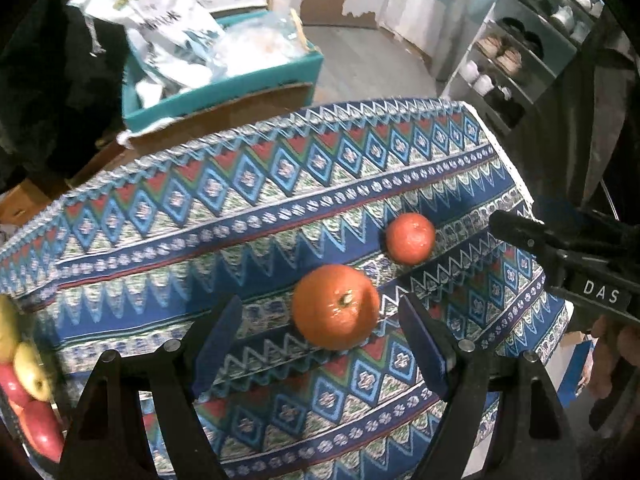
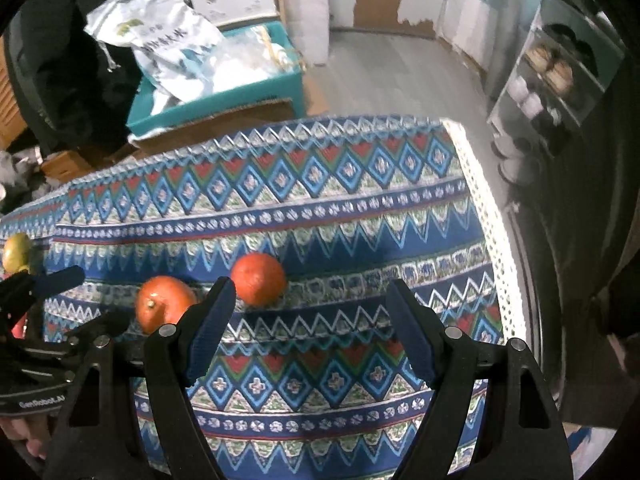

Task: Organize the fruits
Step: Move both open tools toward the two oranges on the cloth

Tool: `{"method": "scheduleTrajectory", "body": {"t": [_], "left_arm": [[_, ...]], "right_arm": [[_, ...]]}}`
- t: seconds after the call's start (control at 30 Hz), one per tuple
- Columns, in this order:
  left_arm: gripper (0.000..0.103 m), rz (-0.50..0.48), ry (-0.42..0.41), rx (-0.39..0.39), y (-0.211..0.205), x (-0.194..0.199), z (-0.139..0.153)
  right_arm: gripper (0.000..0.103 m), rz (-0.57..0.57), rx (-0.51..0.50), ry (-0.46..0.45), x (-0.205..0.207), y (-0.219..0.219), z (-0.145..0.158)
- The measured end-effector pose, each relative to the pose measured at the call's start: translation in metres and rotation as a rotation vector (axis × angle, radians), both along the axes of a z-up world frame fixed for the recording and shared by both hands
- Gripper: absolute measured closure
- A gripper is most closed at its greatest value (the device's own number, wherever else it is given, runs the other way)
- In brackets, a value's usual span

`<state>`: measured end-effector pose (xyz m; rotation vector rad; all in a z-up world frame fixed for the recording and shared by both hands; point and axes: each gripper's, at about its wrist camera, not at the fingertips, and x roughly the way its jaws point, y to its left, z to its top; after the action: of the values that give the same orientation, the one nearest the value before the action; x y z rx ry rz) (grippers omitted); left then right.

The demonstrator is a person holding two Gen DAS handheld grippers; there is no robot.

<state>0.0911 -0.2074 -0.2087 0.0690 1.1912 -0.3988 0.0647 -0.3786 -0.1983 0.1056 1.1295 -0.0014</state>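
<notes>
The left claw stands apart around the big orange on the patterned counter, not touching it. The right claw is spread too, holding nothing. Farther toward the right edge lies the small orange. Apples crowd the left edge.

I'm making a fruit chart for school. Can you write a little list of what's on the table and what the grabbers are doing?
surface: table under a blue, red and white zigzag-patterned woven cloth
bigger round orange with green stem: on the cloth, between the open fingers of the left hand-held gripper, not gripped
smaller round orange: on the cloth, farther away, apart from the bigger one
left edge: yellow-green and red apples
right hand-held gripper: open, holding nothing
behind table: teal cardboard box, grey shoe rack
</notes>
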Motion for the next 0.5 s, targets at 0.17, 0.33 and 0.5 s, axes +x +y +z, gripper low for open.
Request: {"method": "scheduleTrajectory", "body": {"t": [0.17,0.33,0.5], "left_arm": [[0.021,-0.021,0.041,0.028,-0.014,0.007,-0.025],[0.021,-0.026,0.09,0.045,-0.02,0.011,-0.046],[0.021,-0.029,0.109,0.045,-0.021,0.014,-0.059]], "right_arm": [[0.025,-0.019,0.017,0.034,0.003,-0.005,-0.015],[0.025,-0.029,0.032,0.057,0.005,-0.008,-0.025],[0.025,-0.029,0.038,0.07,0.007,-0.009,-0.031]]}}
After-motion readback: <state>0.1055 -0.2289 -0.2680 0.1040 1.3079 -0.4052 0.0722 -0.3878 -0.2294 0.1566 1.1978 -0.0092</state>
